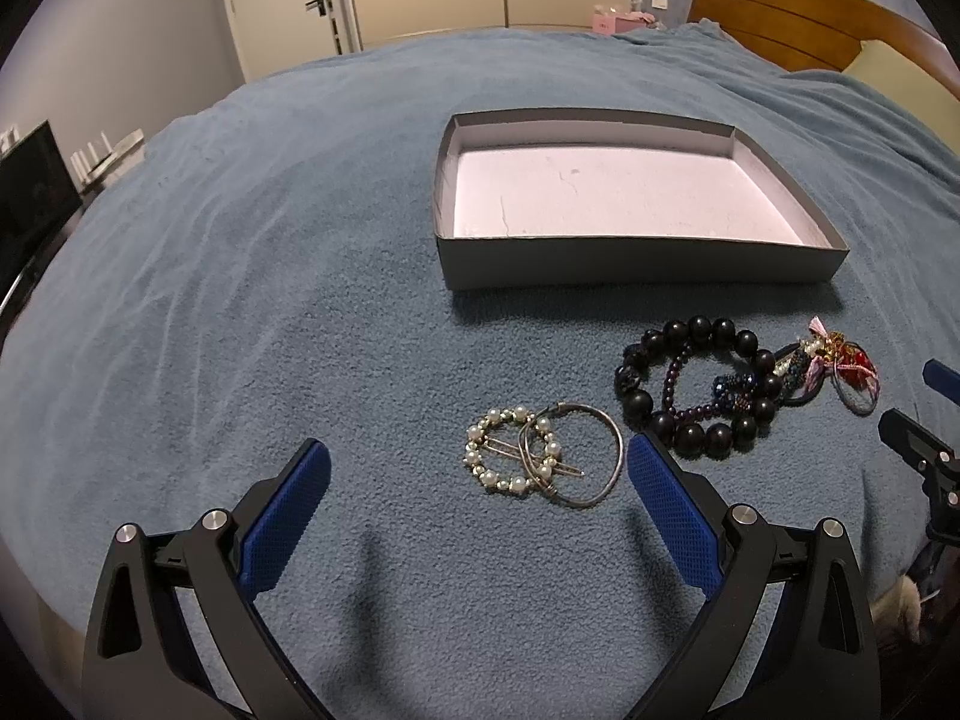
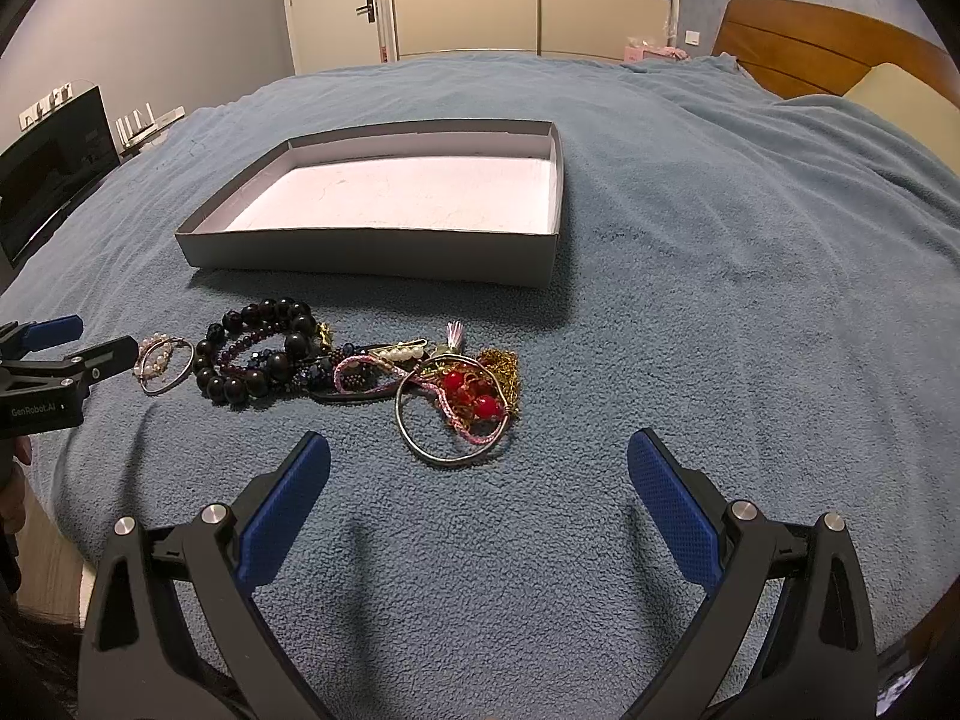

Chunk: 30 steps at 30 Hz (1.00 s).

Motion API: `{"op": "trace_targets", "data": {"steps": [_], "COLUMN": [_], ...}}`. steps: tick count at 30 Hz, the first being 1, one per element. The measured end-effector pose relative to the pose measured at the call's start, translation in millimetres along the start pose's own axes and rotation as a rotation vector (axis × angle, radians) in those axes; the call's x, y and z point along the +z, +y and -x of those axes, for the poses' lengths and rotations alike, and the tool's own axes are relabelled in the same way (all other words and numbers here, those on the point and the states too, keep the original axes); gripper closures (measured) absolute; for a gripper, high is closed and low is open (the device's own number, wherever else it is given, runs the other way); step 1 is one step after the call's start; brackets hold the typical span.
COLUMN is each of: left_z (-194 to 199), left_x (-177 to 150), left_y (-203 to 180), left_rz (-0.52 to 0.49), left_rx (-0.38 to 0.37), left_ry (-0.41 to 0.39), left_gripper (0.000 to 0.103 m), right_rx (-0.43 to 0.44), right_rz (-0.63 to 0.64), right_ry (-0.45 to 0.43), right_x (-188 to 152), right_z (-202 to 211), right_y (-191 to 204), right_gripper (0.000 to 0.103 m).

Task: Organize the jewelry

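your left claw (image 1: pixel 478 462) is spread wide and holds nothing, hanging low over the blue blanket (image 1: pixel 240 300) of the bed near its front edge; your right claw (image 2: pixel 478 462) is just as wide and just as empty. the left wrist view gives you the pearl ring clip (image 1: pixel 513 449) clearly, lying just ahead between the blue pads (image 1: pixel 672 507), with a thin silver bangle (image 1: pixel 573 456) overlapping it; in the right wrist view those two are small and partly hidden behind the tip of your left claw at the left edge. the dark bead bracelet (image 1: pixel 699 387) lies just to the right of the bangle, with a purple bead strand (image 1: pixel 678 381) inside its loop. the right wrist view shows what the left one crowds into its margin: a tangle of red beads (image 2: pixel 474 390), gold chain (image 2: pixel 504 366), a pink braided cord (image 2: pixel 372 369), a pearl bar clip (image 2: pixel 402 353) and a second metal bangle (image 2: pixel 447 420), lying just ahead of your right claw. the open grey box (image 1: pixel 630 255), white inside and with nothing in it, sits beyond the jewelry toward the middle of the bed, apart from every piece. a wooden headboard (image 2: pixel 828 42) and a pale pillow (image 2: pixel 900 96) lie at the far right, wardrobe doors (image 2: pixel 528 0) at the back, and a dark screen (image 2: pixel 54 162) at the left.
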State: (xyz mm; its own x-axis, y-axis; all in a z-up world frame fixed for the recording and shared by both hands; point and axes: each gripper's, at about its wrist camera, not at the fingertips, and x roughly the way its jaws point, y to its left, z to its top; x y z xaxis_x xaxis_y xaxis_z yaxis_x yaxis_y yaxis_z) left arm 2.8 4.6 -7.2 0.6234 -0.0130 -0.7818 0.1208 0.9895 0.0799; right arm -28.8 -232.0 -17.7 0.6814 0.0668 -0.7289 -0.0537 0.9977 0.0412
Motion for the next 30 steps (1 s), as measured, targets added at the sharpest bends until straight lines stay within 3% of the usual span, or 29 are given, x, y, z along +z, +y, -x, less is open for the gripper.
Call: {"op": "trace_targets", "data": {"steps": [13, 19, 24, 26, 30], "left_z": [-15.1, -16.3, -4.0, -6.7, -13.1], "left_x": [-9.0, -13.6, -7.9, -6.3, -7.5], "left_y": [12.6, 29.9, 18.3, 7.9, -8.5], "left_rz": [-0.008, 0.070, 0.014, -0.010, -0.064], "left_rx": [-0.046, -0.104, -0.156, -0.195, -0.195], "left_ry": [0.046, 0.045, -0.017, -0.009, -0.005], "left_gripper": [0.005, 0.005, 0.005, 0.005, 0.008], "right_rx": [-0.005, -0.004, 0.005, 0.009, 0.015], "right_rz": [-0.009, -0.006, -0.016, -0.016, -0.015], "right_ry": [0.008, 0.006, 0.011, 0.010, 0.006], "right_x": [-0.6, -0.8, -1.0, -1.3, -2.8], "right_z": [-3.2, -4.2, -6.7, -7.3, -6.1], "right_y": [-2.9, -3.5, -4.8, -4.8, -7.5], "right_gripper": [0.005, 0.005, 0.005, 0.005, 0.005]}}
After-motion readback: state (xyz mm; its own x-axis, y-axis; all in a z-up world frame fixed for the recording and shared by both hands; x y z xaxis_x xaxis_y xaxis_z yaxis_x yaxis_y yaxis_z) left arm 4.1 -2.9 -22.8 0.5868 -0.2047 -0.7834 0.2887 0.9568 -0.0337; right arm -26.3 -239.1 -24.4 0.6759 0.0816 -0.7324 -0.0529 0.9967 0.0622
